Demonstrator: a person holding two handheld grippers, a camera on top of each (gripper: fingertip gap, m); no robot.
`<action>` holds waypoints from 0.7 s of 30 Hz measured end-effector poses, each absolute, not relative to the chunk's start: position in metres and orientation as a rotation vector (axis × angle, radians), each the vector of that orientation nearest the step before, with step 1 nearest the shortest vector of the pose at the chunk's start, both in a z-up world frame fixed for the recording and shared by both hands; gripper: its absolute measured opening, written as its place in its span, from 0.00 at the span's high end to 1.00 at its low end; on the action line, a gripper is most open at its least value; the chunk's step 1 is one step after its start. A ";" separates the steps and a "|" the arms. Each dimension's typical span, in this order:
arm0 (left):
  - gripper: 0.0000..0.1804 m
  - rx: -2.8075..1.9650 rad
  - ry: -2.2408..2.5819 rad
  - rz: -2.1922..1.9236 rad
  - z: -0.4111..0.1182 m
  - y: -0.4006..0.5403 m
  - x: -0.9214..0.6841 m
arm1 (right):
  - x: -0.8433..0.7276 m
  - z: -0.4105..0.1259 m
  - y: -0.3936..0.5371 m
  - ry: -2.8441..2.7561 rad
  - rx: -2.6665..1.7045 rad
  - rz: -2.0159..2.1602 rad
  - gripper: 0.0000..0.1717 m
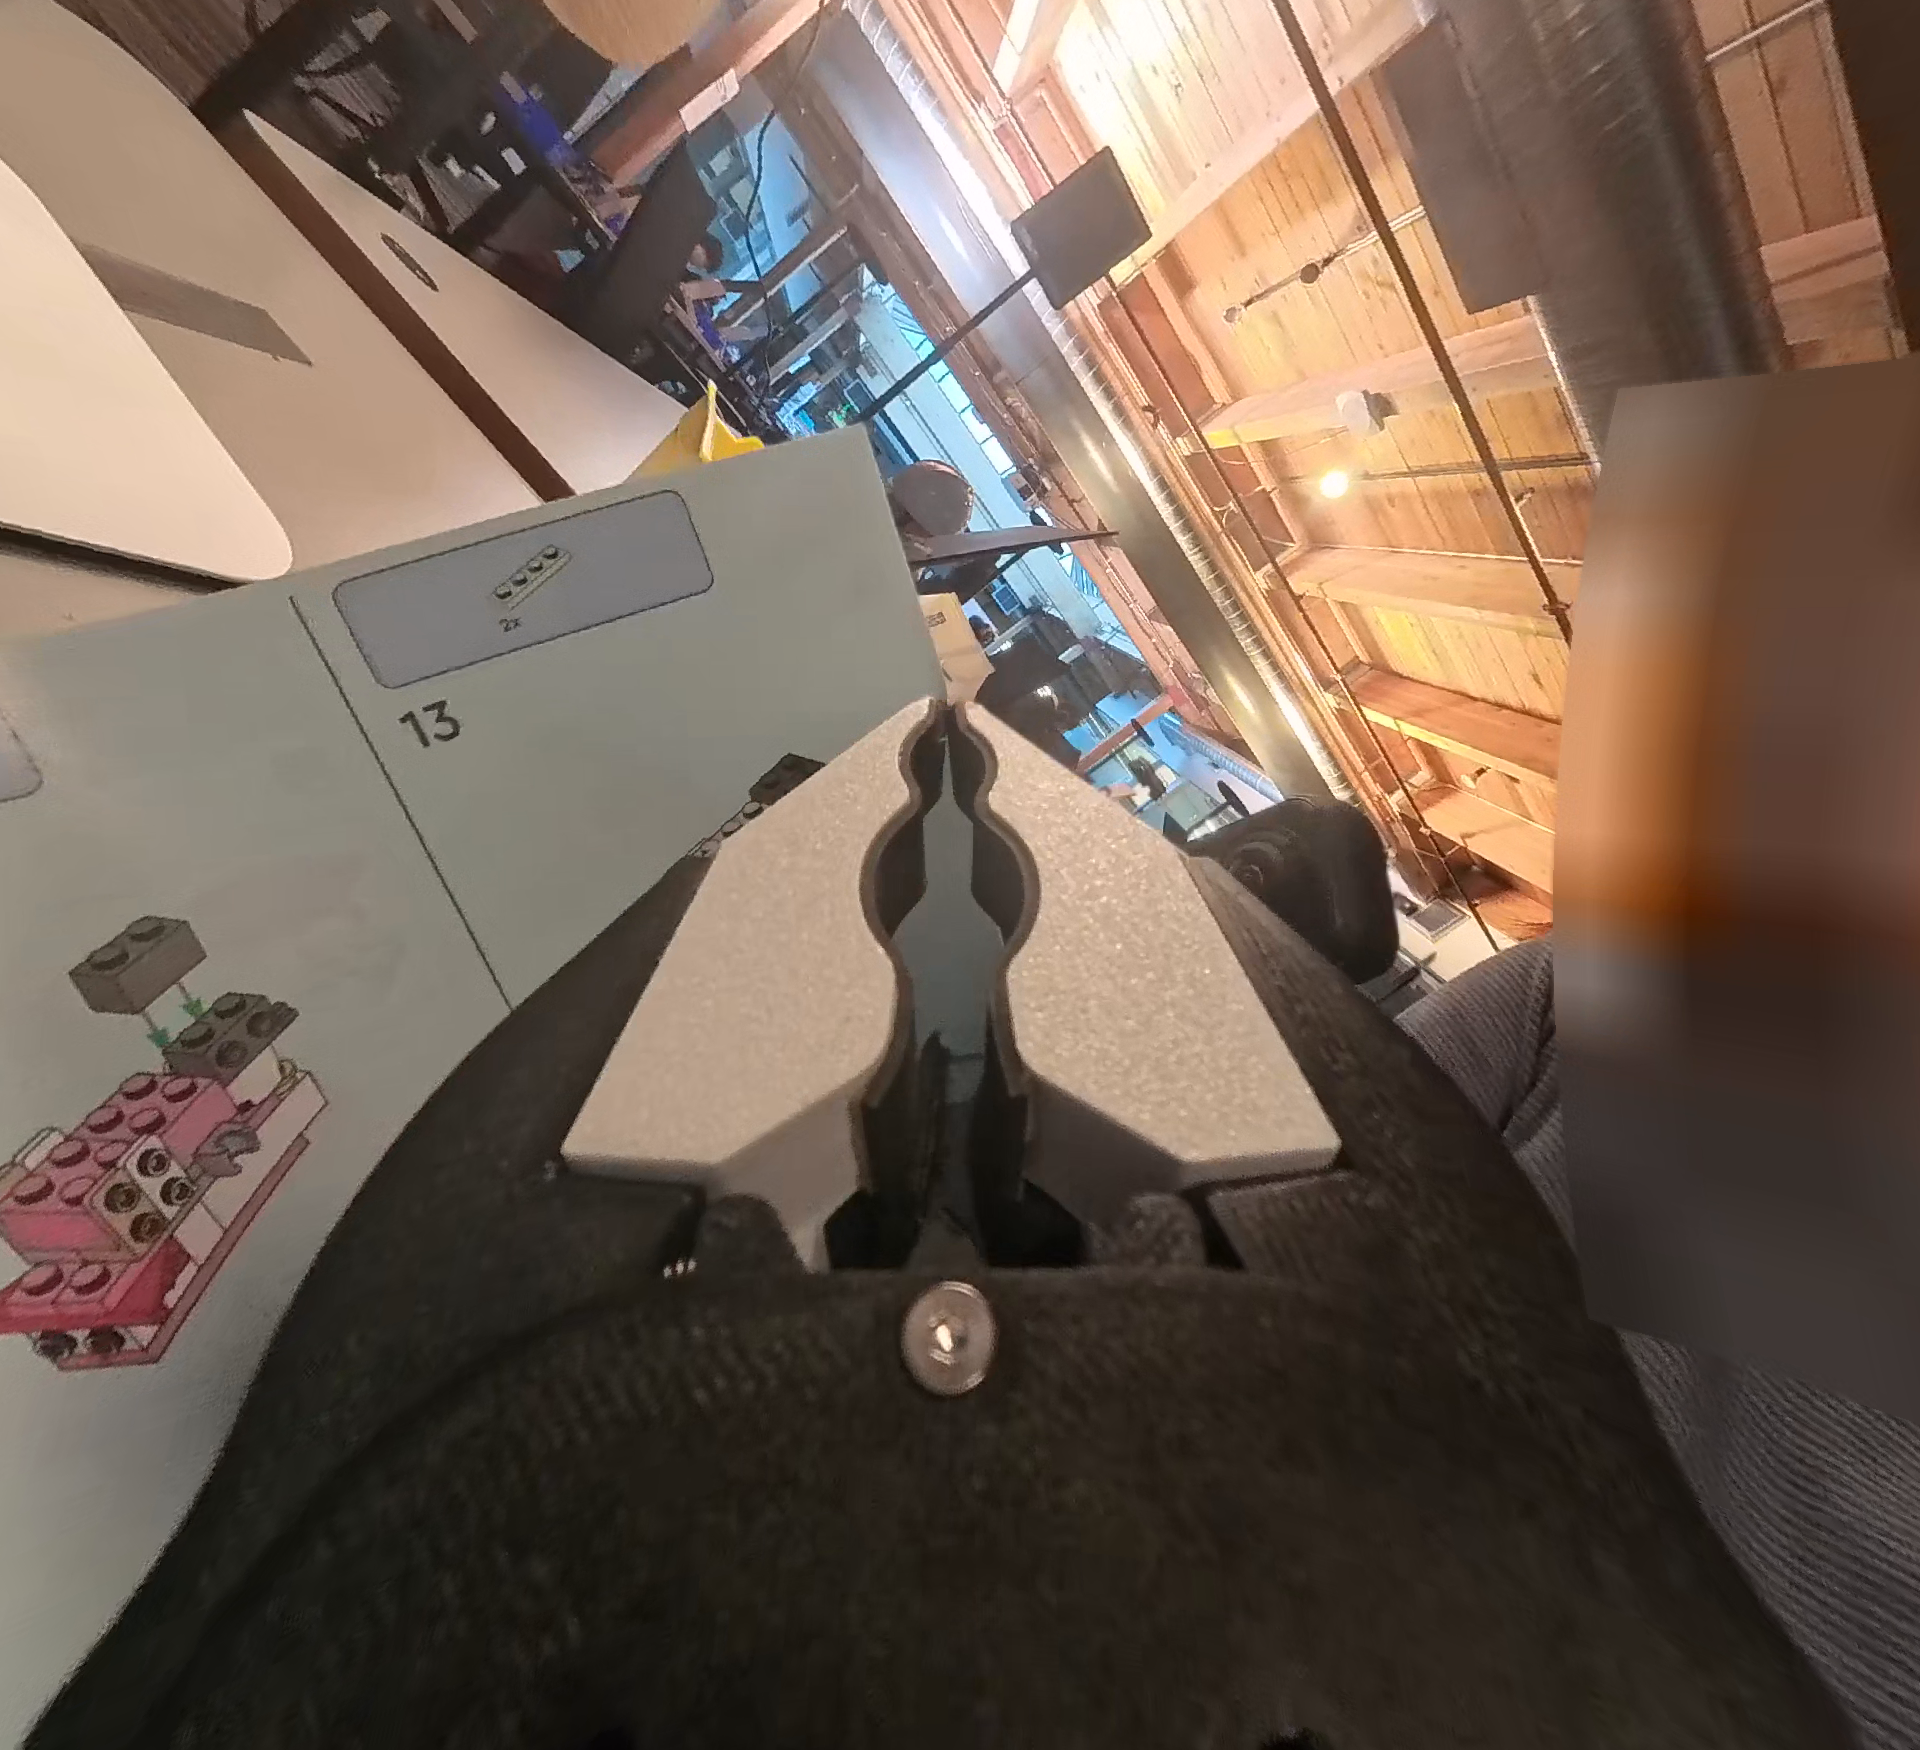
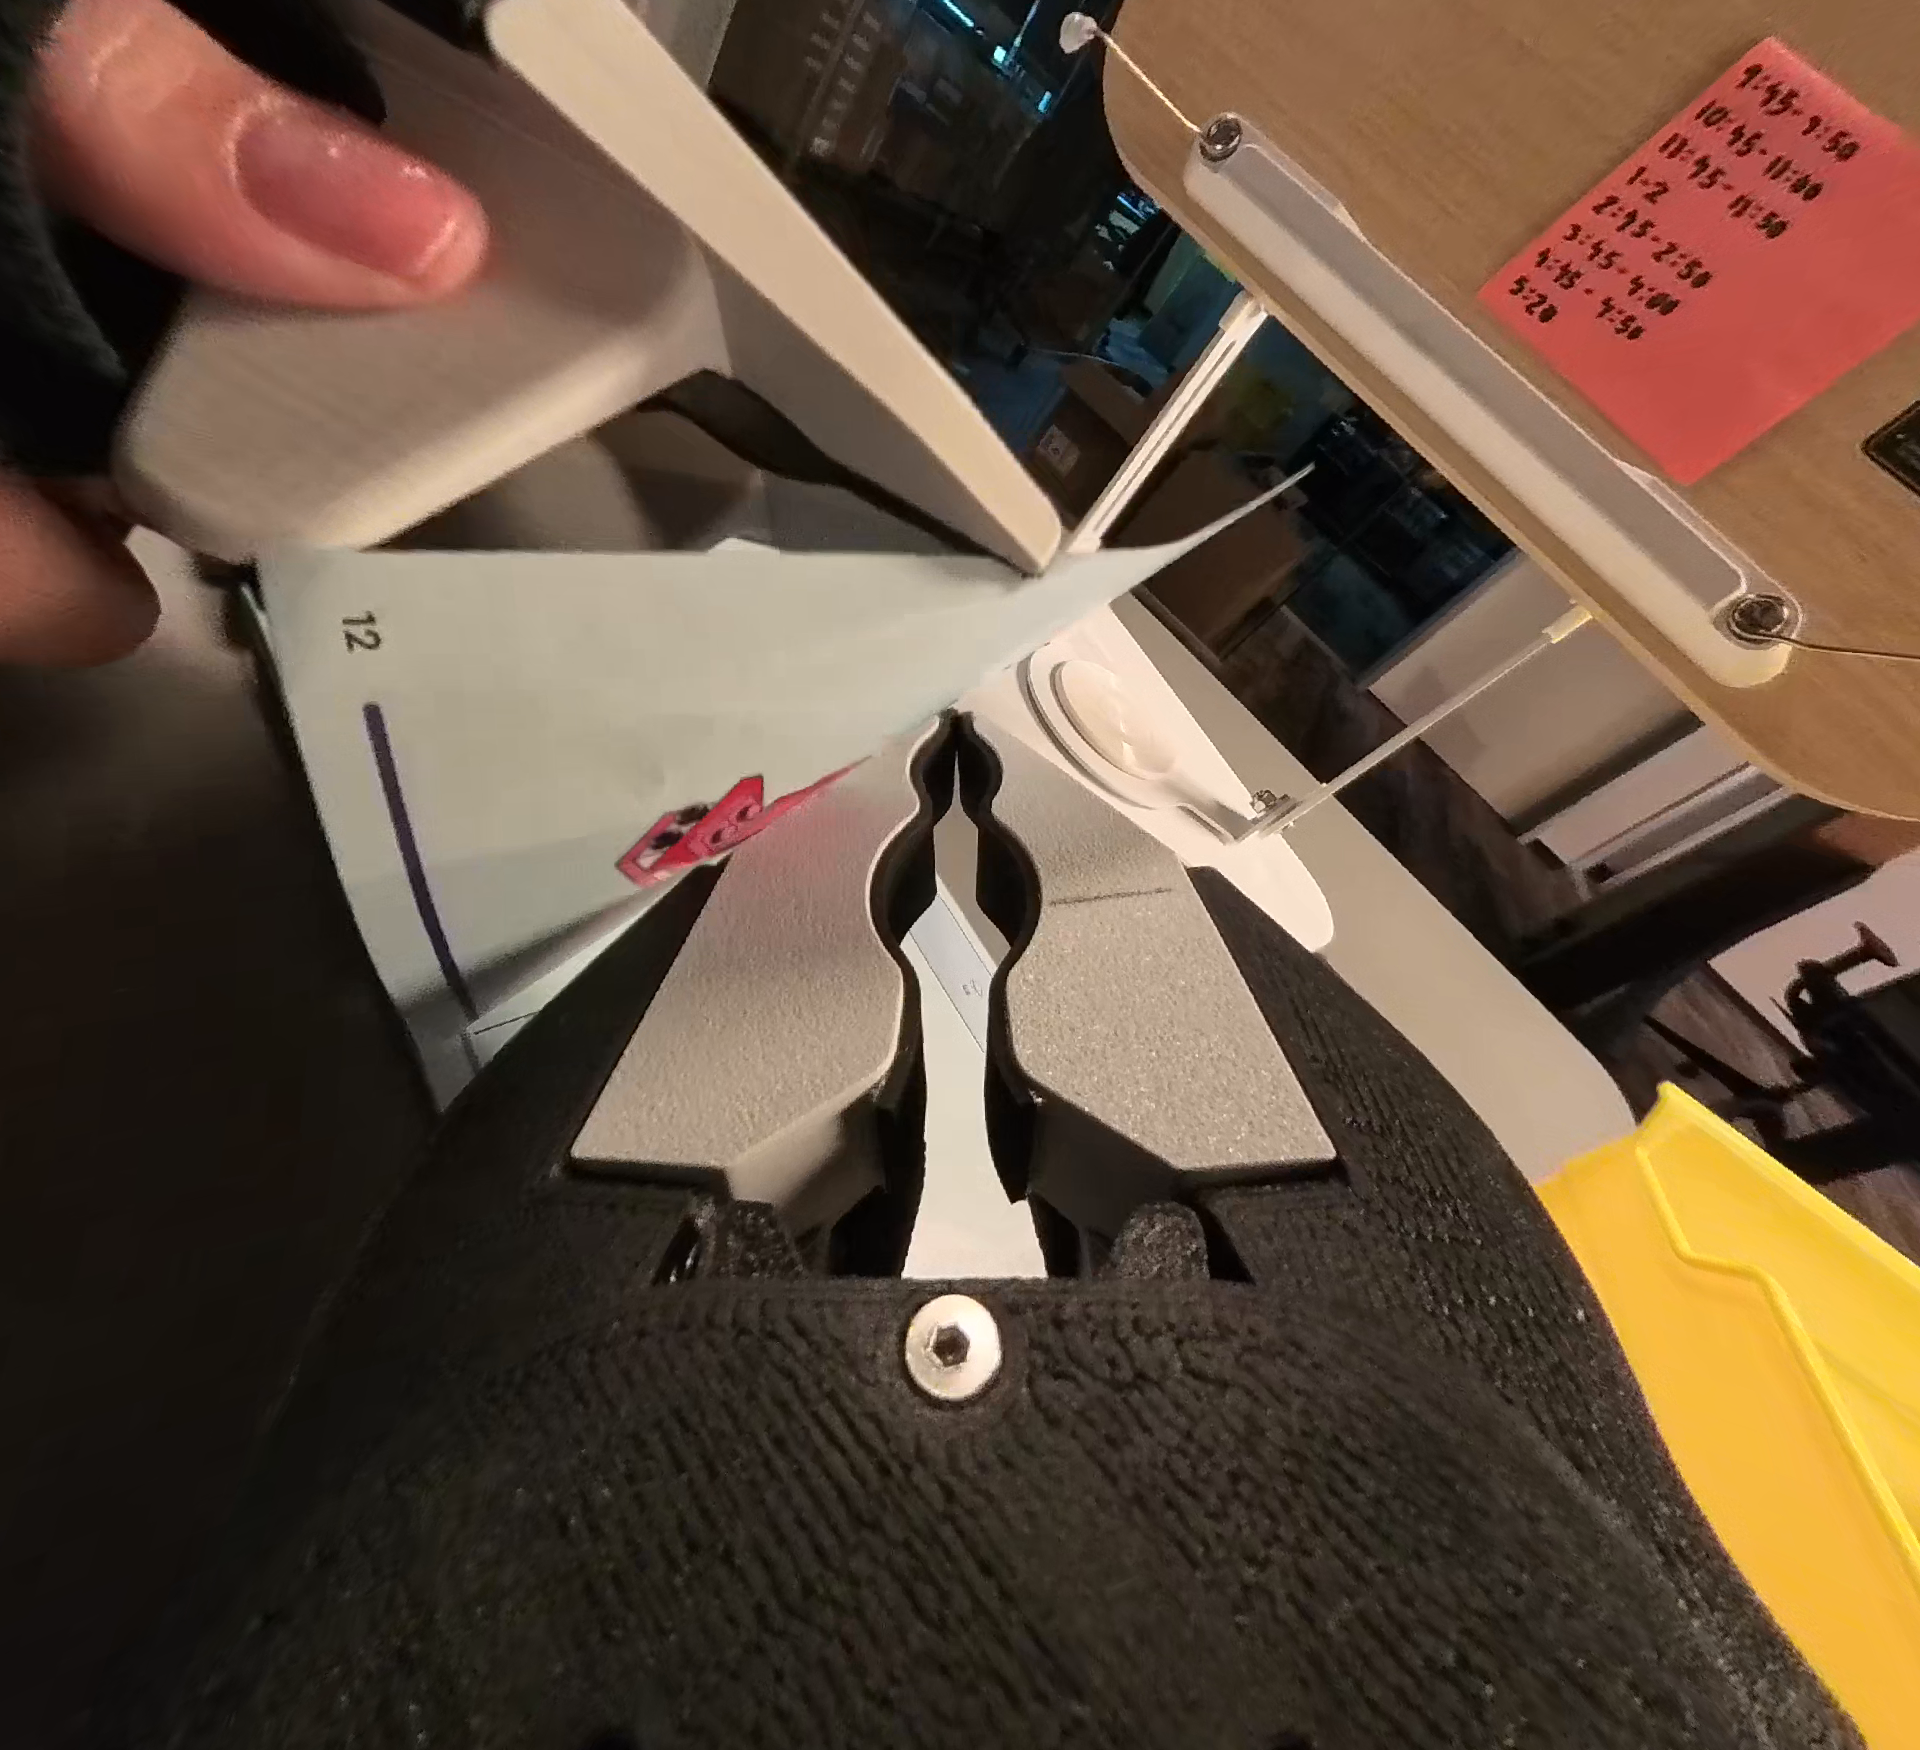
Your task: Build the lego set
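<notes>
The left gripper (image 1: 951, 713) has its two fingertips pressed together at the tip on the corner of a pale blue-green page of a building-brick instruction booklet (image 1: 623, 713); the page edge runs down into the closed tips, and the sheet is lifted toward the camera on the left of the fingers. The page carries a step number, a small parts box and a drawing of pink, white and dark bricks (image 1: 156, 1170). In the right wrist view the same gripper appears at the upper left as a pale wedge-shaped finger (image 2: 831, 298) whose tip meets the page near its far corner, with a person's hand (image 2: 260, 173) wrapped around its grey body. The right gripper (image 2: 956, 729) is pressed shut at the tip — the lower edge of the booklet page (image 2: 623, 661) passes just beside and above its tips, and whether they pinch the paper cannot be told. Behind the right gripper lies a white tabletop (image 2: 1351, 973); a yellow plastic bin (image 2: 1766, 1337) sits at the lower right, and a wooden board with a pink sticky note (image 2: 1683, 256) hangs above — the note is handwritten.
</notes>
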State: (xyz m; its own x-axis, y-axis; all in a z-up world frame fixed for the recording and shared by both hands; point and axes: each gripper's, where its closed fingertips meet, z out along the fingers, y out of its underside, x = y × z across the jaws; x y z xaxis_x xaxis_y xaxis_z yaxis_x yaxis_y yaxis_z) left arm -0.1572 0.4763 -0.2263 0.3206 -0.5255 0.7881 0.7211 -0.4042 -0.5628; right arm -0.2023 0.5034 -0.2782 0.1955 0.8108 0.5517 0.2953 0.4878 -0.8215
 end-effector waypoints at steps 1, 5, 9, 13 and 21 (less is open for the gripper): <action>1.00 -1.448 -0.185 -1.376 -0.227 0.476 -0.156 | -0.202 -0.278 0.503 -1.376 -1.059 0.483 1.00; 1.00 -1.448 -0.171 -1.393 -0.226 0.476 -0.153 | -0.202 -0.276 0.502 -1.374 -1.054 0.487 1.00; 1.00 -1.444 -0.170 -1.393 -0.226 0.476 -0.154 | -0.202 -0.276 0.502 -1.373 -1.051 0.491 1.00; 1.00 -1.441 -0.167 -1.396 -0.226 0.476 -0.154 | -0.203 -0.275 0.501 -1.371 -1.050 0.495 1.00; 1.00 -1.436 -0.162 -1.411 -0.225 0.475 -0.152 | -0.202 -0.274 0.501 -1.367 -1.046 0.501 1.00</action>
State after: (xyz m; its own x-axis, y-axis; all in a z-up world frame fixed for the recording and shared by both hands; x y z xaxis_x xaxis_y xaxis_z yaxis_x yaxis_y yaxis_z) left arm -0.1519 0.4752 -0.2255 0.2907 -0.5476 0.7846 0.7110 -0.4251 -0.5602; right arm -0.2023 0.5011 -0.2739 0.1956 0.8153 0.5450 0.2701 0.4895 -0.8291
